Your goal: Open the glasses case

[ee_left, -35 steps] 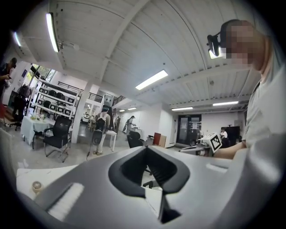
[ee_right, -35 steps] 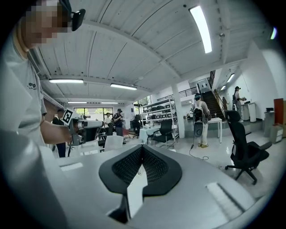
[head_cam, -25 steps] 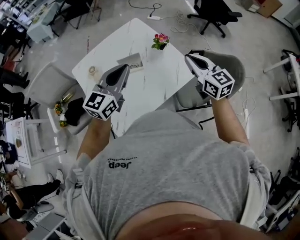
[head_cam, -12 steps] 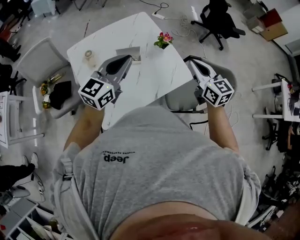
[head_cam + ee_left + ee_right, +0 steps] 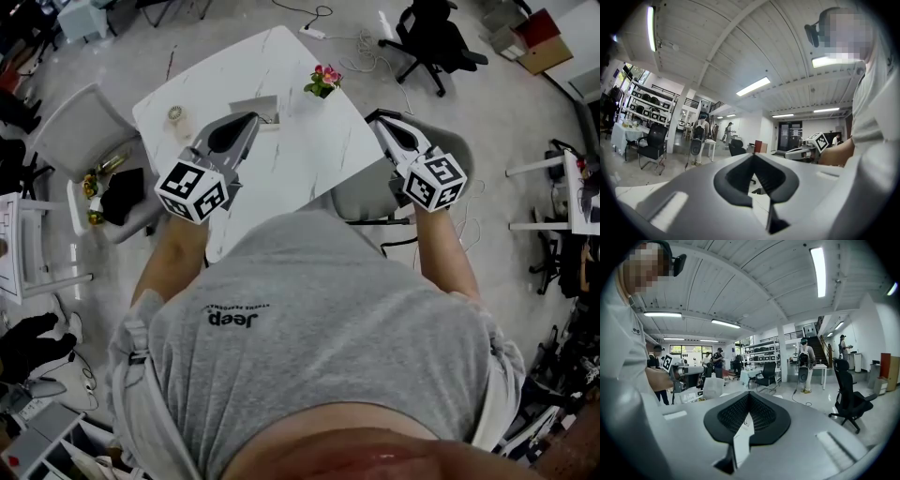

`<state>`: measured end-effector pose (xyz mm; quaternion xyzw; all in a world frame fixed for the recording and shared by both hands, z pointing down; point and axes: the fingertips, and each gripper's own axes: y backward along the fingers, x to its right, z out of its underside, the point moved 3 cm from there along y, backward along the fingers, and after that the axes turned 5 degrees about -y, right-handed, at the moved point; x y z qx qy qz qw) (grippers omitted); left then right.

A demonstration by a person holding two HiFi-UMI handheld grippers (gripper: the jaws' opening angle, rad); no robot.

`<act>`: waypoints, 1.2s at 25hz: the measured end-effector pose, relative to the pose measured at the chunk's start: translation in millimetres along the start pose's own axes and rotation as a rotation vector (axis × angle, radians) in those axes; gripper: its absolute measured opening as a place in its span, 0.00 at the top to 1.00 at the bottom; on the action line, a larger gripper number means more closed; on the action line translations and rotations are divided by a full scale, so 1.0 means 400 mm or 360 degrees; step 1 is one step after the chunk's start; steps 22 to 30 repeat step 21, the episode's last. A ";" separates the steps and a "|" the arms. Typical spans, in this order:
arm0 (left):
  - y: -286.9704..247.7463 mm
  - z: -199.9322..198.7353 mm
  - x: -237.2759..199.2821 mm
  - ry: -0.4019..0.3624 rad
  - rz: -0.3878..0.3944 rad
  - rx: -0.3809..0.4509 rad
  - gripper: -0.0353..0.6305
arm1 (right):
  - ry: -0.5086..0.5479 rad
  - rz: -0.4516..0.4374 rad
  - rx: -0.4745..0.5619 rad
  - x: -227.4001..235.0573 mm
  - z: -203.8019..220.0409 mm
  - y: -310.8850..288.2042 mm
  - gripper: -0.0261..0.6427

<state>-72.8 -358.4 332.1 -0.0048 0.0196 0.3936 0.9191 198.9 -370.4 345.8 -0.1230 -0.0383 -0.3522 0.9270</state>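
Left gripper [image 5: 251, 119] and right gripper [image 5: 377, 118] shut, empty; we judge the glasses case [image 5: 255, 103] light, stiff, slick: pinch lid edge

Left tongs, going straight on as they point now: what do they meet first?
Probably nothing near: the shut left tongs point level above the white marbled table into open room; depth is unclear.

Slight head-view tilt only: white chair [image 5: 70, 117] at left now higher in frame.

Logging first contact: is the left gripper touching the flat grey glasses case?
Apart: the left gripper view shows the left gripper shut, tips in open air, no flat grey glasses case there.
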 end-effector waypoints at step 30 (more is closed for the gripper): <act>0.005 0.011 -0.004 0.0013 -0.0010 0.0001 0.86 | 0.0033 0.0002 -0.0024 0.001 0.001 -0.007 0.96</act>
